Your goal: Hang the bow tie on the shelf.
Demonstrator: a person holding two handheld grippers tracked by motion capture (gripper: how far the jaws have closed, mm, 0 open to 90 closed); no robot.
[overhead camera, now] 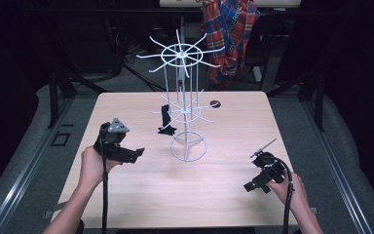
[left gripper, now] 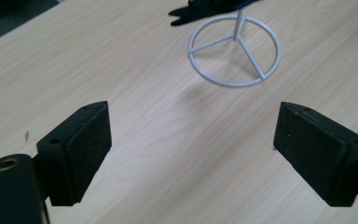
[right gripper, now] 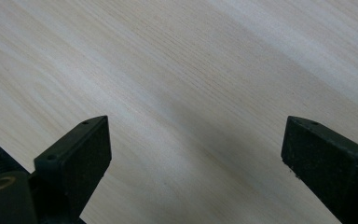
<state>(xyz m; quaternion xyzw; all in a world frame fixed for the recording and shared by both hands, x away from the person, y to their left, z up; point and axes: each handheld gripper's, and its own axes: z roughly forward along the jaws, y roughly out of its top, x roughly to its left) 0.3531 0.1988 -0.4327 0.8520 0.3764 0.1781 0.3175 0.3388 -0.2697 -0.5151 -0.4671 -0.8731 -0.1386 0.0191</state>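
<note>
A white wire display rack (overhead camera: 184, 105) stands in the middle of the light wood table (overhead camera: 126, 195), with two tiers of spokes and a ring base (left gripper: 235, 50). A small black object (overhead camera: 166, 122) sits just left of the rack; its edge (left gripper: 191, 13) shows at the top of the left gripper view. My left gripper (overhead camera: 135, 155) hovers left of the base, open, nothing between its jaws (left gripper: 193, 154). My right gripper (overhead camera: 252, 185) is near the front right of the table, open over bare wood (right gripper: 196, 163).
A dark round hole (overhead camera: 215, 104) is in the table behind the rack. A plaid cloth (overhead camera: 230, 34) hangs on something beyond the far edge. Dark floor and cables surround the table.
</note>
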